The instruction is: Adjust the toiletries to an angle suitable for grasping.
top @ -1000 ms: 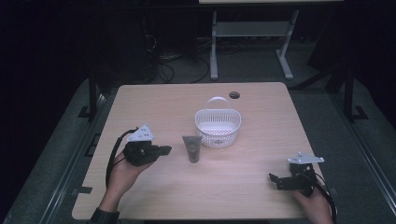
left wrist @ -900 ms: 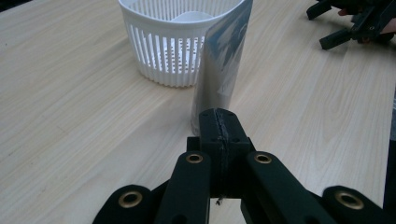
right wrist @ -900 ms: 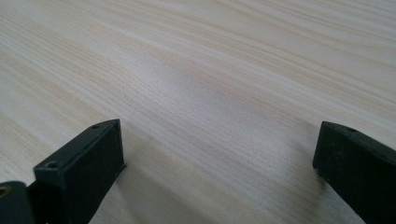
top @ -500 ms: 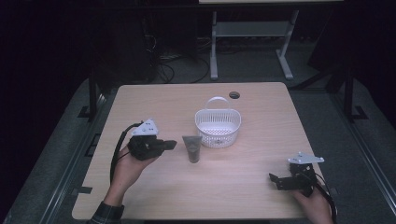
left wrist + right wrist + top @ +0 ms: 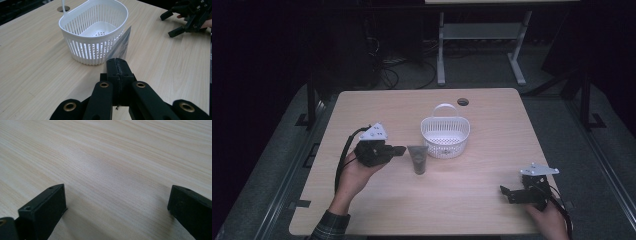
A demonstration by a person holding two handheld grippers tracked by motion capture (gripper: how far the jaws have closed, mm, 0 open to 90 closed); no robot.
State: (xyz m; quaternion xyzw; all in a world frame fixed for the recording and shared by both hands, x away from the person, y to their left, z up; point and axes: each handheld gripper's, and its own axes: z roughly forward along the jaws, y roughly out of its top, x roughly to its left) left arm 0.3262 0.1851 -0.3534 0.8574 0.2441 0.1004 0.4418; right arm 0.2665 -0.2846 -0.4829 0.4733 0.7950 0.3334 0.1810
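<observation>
My left gripper (image 5: 398, 149), jaws pressed together on nothing, has moved closer to the flat grey tube (image 5: 417, 158) lying beside the white slotted plastic basket (image 5: 445, 136). My right gripper (image 5: 507, 192) stays wide open on the smooth wooden table (image 5: 492, 115).

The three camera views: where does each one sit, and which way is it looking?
High view: above the person's side, looking forward and down at the pale wooden table; both forearms show.
Left gripper view: rides the left hand-held gripper, jaws together, facing the white slatted plastic basket and a grey flat tube.
Right gripper view: rides the right hand-held gripper, jaws apart, low over bare tabletop.
The high and left gripper views share the basket.
</observation>
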